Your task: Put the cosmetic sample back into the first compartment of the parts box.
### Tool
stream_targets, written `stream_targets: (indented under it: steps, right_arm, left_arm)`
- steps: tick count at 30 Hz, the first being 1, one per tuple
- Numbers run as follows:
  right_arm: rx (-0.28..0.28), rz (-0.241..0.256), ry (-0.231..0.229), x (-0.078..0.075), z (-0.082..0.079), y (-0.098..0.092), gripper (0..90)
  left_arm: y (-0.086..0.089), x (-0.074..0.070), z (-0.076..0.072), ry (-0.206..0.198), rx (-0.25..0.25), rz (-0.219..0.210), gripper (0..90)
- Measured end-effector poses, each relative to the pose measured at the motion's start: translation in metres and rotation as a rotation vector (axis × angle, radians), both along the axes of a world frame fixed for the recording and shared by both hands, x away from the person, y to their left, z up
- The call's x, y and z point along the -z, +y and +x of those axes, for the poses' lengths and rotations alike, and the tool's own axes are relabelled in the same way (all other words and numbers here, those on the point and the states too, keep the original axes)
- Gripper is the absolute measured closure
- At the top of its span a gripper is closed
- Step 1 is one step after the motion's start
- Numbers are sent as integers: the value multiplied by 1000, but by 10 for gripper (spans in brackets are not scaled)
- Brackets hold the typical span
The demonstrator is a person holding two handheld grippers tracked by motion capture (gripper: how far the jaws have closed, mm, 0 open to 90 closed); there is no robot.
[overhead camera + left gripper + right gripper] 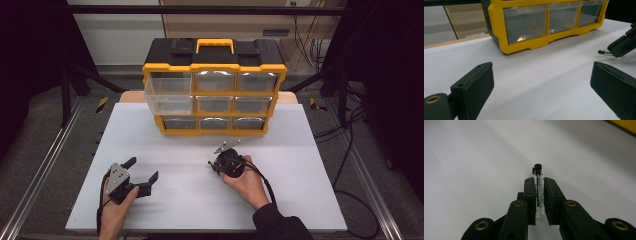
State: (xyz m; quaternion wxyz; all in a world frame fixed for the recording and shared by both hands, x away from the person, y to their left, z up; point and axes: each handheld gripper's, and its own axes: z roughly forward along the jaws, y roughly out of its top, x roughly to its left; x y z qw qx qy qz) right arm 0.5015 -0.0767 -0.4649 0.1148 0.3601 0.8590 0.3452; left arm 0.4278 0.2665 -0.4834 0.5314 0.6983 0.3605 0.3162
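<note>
Small vial (539, 185) in right gripper (539, 181)

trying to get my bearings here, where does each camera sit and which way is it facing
High view: above the person's side, looking forward and down on the white table and the yellow drawer organizer; both forearms, the left gripper and the right gripper show.
Left gripper view: rides the left gripper, low over the table, facing the organizer's bottom drawers; its open jaws show.
Right gripper view: rides the right gripper, looking down at the table; its jaws clamp a small glass vial.
Shared: the left gripper view also catches the right gripper and vial.
</note>
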Motion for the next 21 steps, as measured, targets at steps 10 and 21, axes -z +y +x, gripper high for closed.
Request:
stream_targets:
  steps: [10,21]
  right_arm:
    - [50,157,-91,-25,-2,-14,808]
    - [93,227,-213,-76,0,-35,808]
  left_arm:
    - [0,1,1,-1,-1,4,46]
    - [-3,3,1,5,1,13,41]
